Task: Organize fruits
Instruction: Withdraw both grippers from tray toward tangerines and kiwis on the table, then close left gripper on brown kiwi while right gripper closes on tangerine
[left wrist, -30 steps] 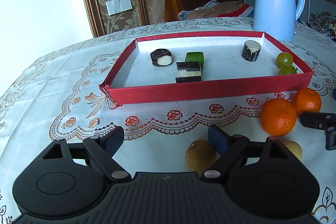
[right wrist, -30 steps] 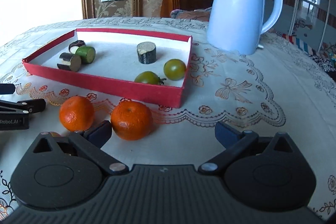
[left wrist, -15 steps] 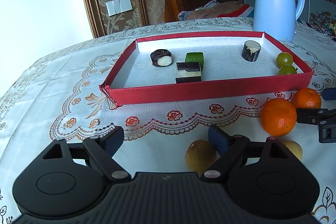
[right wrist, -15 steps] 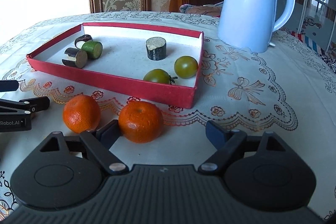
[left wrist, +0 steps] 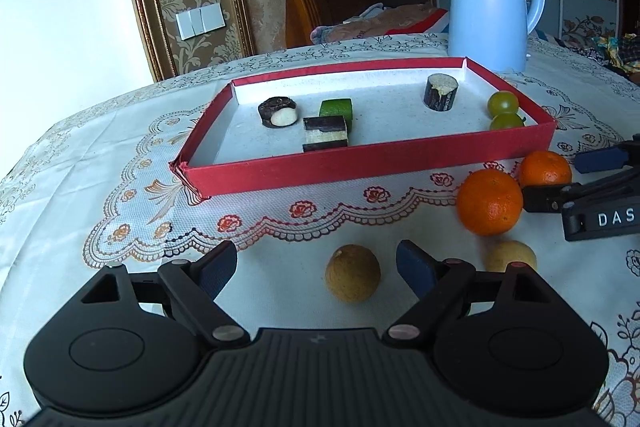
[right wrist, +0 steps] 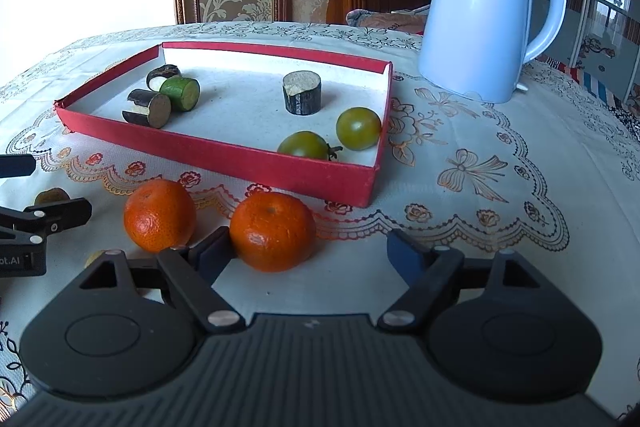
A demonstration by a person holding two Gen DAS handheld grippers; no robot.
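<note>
Right fingers [right wrist: 308,253] closing round tangerine [right wrist: 273,231], untouched right side | left fingers [left wrist: 316,267] released (longan [left wrist: 352,279] between)

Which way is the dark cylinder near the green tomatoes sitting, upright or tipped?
Upright. The dark cylinder stands on one flat end in the red tray, pale cut face up.

Clothed table [left wrist: 80,163], red tray [left wrist: 360,167], kettle [left wrist: 490,7], oranges [right wrist: 272,231]

Two low wrist views, side by side, red tray [left wrist: 372,163] shared
</note>
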